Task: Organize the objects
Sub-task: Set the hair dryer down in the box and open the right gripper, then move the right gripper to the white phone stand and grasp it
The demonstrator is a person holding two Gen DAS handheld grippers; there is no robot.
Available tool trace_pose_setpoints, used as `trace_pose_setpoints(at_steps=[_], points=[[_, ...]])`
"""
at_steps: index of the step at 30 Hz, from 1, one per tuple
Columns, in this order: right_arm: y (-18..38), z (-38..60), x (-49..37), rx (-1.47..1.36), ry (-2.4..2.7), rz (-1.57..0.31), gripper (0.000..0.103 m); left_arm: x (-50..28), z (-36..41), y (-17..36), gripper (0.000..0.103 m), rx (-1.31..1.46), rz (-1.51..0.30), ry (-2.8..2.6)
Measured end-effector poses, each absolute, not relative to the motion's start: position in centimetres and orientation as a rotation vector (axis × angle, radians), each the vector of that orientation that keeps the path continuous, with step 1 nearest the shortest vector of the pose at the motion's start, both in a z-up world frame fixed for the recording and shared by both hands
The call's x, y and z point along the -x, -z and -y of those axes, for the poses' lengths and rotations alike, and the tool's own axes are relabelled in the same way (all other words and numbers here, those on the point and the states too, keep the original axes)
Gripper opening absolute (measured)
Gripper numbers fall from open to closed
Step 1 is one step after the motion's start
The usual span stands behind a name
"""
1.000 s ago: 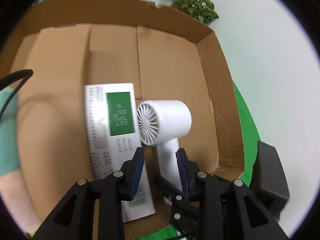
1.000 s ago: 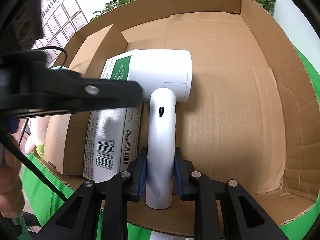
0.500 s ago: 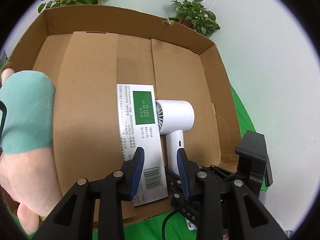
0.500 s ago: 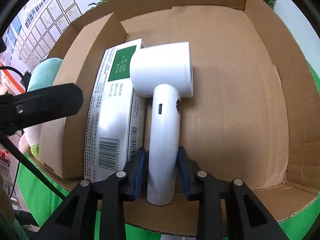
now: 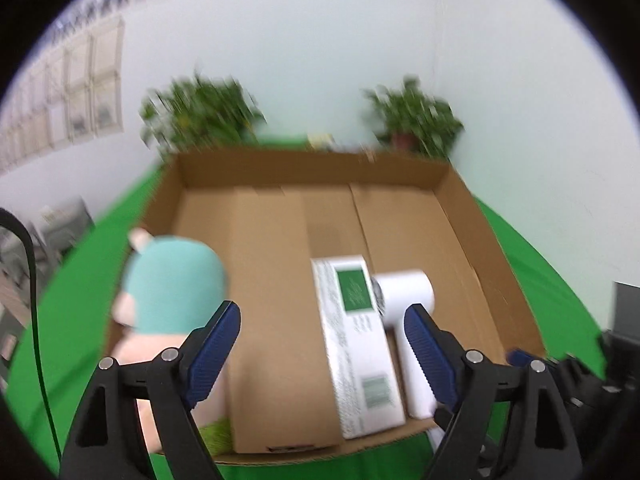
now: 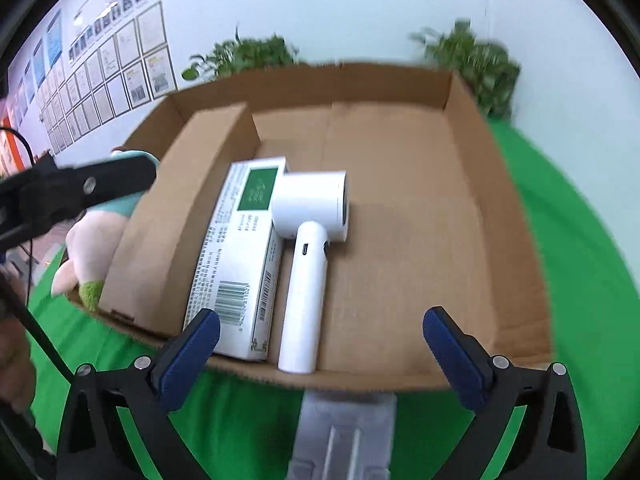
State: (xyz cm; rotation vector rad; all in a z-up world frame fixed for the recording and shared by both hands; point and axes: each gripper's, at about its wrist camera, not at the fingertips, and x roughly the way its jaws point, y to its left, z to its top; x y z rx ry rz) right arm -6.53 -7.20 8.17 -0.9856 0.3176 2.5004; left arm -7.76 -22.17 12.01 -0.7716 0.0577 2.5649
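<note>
A white hair dryer [image 6: 308,216] lies flat in the open cardboard box [image 6: 516,280], its handle towards me, against a white carton with a green label [image 6: 236,256]. My right gripper [image 6: 320,322] hangs just outside the box's near edge, its jaws opening wide, with the pads well apart from the handle. My left gripper [image 5: 322,346] is also opening and has nothing between its pads. It hovers over the near edge, with the carton [image 5: 356,344] and dryer [image 5: 406,292] beyond it. A teal and pink plush toy [image 5: 172,286] sits at the box's left side.
A long plain brown box [image 5: 272,320] lies in the cardboard box left of the carton. A clear plastic piece [image 6: 344,432] lies on the green cloth [image 6: 580,280] just below my right gripper. Two potted plants [image 5: 416,120] stand behind the box by the wall.
The right gripper let go of the dryer handle, opened wide and drew back and up. The left gripper also opened and pulled back, its view tipping upward. The dryer stays in the box.
</note>
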Motion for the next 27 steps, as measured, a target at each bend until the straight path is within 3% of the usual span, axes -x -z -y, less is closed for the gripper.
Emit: trace_pose_setpoints(at_steps=[13,19,27], points=[[-12.6,11.1,-4.4,0.901,-2.547,-0.305,0.102,5.1,23.9,-11.2,0.084,0.792,-0.116,-2.655],[-11.1,10.6,-4.8,0.946,-2.574,-0.378,0.102,4.1,23.9,-10.4,0.084,0.816,-0.164,-2.691],[-8.5,7.8,-7.9,0.988,-2.551,-0.524,0.102,3.6,24.6,-7.2,0.084,1.003,-0.078,-2.501]])
